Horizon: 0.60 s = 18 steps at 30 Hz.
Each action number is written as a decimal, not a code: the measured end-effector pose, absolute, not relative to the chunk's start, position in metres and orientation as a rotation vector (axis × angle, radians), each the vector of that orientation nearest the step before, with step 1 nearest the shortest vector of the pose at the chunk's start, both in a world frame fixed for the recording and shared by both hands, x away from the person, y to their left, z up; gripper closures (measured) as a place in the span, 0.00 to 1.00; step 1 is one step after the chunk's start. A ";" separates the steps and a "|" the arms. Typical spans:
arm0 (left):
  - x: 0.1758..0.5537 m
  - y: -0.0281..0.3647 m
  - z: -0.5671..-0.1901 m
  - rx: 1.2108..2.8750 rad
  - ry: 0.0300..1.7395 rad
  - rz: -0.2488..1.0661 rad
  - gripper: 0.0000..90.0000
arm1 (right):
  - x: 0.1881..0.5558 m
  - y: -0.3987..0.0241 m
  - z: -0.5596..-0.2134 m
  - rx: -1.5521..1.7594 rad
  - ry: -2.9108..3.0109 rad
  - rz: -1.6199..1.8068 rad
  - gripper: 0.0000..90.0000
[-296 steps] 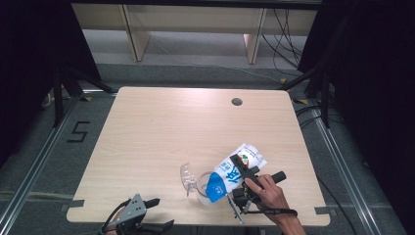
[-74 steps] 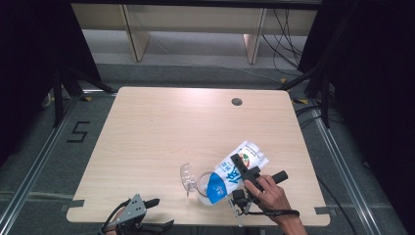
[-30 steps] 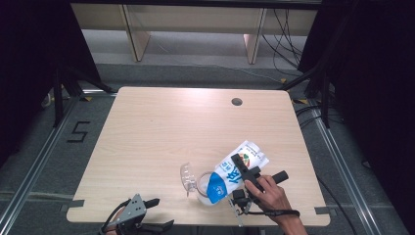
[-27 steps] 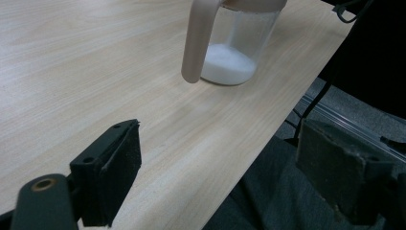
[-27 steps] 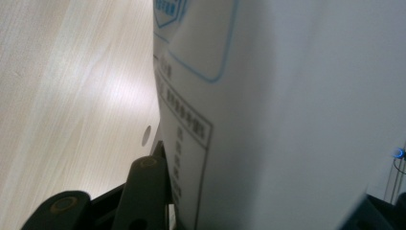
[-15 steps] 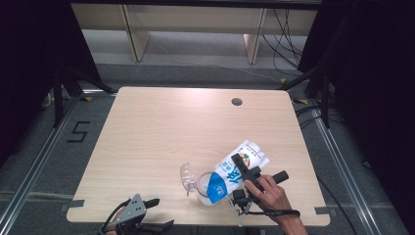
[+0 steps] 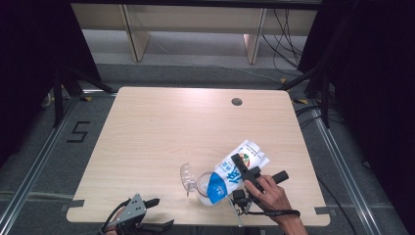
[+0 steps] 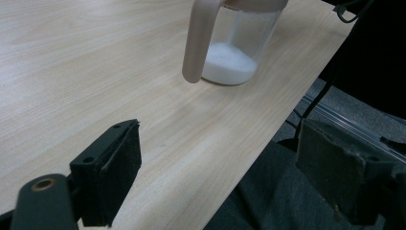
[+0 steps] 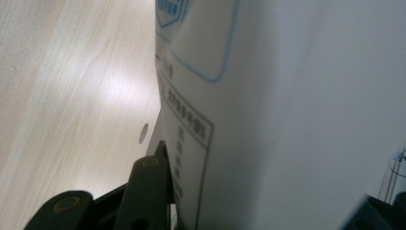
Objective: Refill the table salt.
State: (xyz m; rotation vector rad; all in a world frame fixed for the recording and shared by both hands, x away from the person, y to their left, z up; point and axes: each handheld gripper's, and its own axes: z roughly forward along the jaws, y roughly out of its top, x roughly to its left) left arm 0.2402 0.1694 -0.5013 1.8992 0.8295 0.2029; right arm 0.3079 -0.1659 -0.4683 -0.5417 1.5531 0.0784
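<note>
the right gripper (image 7: 243,172) clamps its jaws on a tilted blue-and-white bag (image 7: 235,170) above a glass jug (image 8: 234,43); the left gripper (image 8: 218,179), jaws spread wide, holds nothing.

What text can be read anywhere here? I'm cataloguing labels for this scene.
"5": black marking on the floor, left of the table.
Large white characters on the blue part of the bag: blurred, not readable.
Small round emblem near the bag's upper end: too small to read.
Boxed rows of small print on the bag's side in the right gripper view: too blurred to read.
Jar: no writing.
</note>
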 end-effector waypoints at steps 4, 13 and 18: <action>0.241 0.170 -0.501 1.903 0.823 0.207 0.17 | 0.308 -0.167 -0.471 -0.494 1.568 0.101 0.69; 0.241 0.170 -0.502 1.905 0.822 0.207 0.17 | 0.308 -0.167 -0.471 -0.505 1.569 0.092 0.70; 0.241 0.170 -0.502 1.905 0.822 0.208 0.17 | 0.308 -0.167 -0.471 -0.506 1.569 0.090 0.70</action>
